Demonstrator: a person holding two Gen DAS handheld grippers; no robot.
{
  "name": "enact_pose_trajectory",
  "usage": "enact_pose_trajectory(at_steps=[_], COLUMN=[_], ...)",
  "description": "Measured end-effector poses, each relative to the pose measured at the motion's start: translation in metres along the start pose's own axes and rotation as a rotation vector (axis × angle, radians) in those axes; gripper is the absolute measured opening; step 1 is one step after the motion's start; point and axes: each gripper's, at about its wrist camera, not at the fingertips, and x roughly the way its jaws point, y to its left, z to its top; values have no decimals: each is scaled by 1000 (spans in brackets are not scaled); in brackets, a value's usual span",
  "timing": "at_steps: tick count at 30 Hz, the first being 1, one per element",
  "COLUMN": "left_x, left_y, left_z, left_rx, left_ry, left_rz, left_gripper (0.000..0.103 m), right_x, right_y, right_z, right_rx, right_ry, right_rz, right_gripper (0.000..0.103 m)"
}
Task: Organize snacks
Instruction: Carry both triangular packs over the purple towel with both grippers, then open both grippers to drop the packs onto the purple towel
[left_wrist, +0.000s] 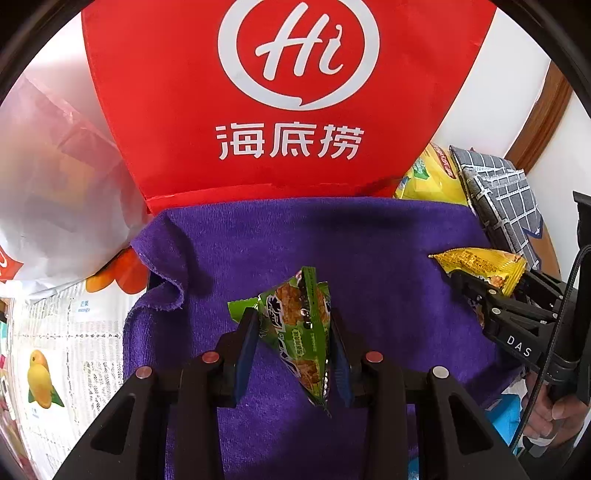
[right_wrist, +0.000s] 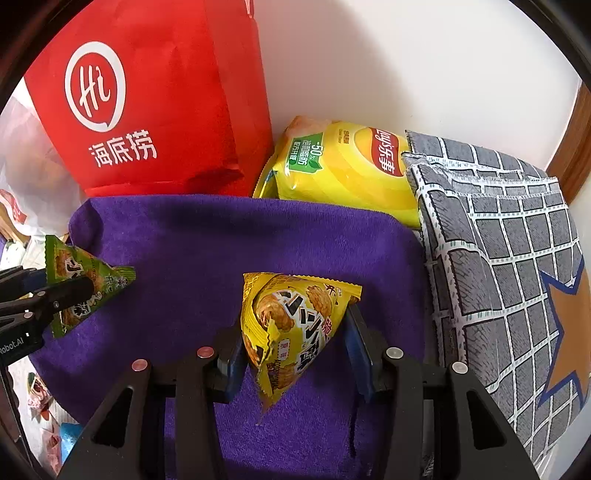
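A green triangular snack packet (left_wrist: 301, 332) is pinched between the blue pads of my left gripper (left_wrist: 291, 325), just above the purple towel (left_wrist: 369, 251). My right gripper (right_wrist: 295, 325) is shut on a yellow triangular snack packet (right_wrist: 291, 325) over the same towel (right_wrist: 207, 251). In the left wrist view the right gripper (left_wrist: 480, 291) shows at the right edge with the yellow packet (left_wrist: 480, 262). The right wrist view shows the left gripper (right_wrist: 70, 291) at the left edge with the green packet (right_wrist: 81, 280).
A red paper bag (left_wrist: 258, 110) stands behind the towel, a white plastic bag (left_wrist: 55, 192) to its left. A yellow chips bag (right_wrist: 343, 173) and a grey checked cloth (right_wrist: 498, 258) lie at the right. A hand (left_wrist: 554, 417) grips the right tool.
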Motion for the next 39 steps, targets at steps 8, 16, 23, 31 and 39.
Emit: enact_pose_trajectory(at_steps=[8, 16, 23, 31, 39], left_x=[3, 1, -10, -36, -77], left_y=[0, 4, 1, -8, -21], left_z=[1, 2, 3, 7, 5], left_rx=[5, -17, -26, -10, -4], left_ry=[24, 24, 14, -31, -115], left_rz=[-10, -2, -28, 9, 52], left_gripper=[35, 36, 51, 62, 71], right_x=[6, 7, -11, -58, -115], right_y=[9, 11, 11, 16, 6], right_z=[-3, -3, -1, 3, -9], right_rx=[-24, -24, -35, -49, 23], right_ry=[17, 21, -14, -90, -139], right_rz=[10, 5, 5, -55, -96], right_gripper=[48, 50, 67, 74, 82])
